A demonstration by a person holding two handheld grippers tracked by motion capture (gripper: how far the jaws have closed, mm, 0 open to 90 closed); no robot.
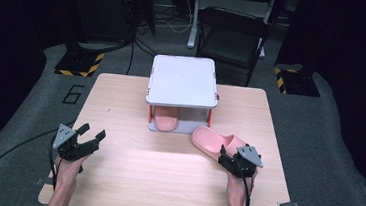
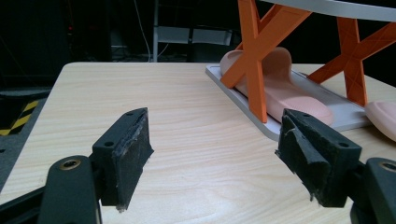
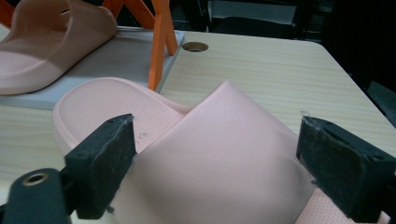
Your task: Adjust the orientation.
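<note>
In the high view, the white rack [image 1: 183,80] is hiding most of one pink slipper [image 1: 165,119] lying on its lower shelf. The second slipper [image 1: 211,140] is lying on the table [image 1: 164,181] beside the rack, with bare wood around it.

In the left gripper view, the left gripper [image 2: 212,154] is hovering with jaws apart over bare table.

In the right gripper view, the right gripper [image 3: 217,161] is standing with jaws apart on either side of the second slipper's strap; whether they are touching it is unclear.

Two pink slippers are on the table [image 1: 129,173]: one slipper under the rack [image 1: 166,118] and one slipper on the bare wood [image 1: 213,142] (its strap sits between the right jaws). There is one white-topped rack [image 1: 183,81] with orange legs, two grippers, the left gripper [image 1: 91,135] and the right gripper [image 1: 230,157], and one folding chair [image 1: 233,34] behind.
</note>
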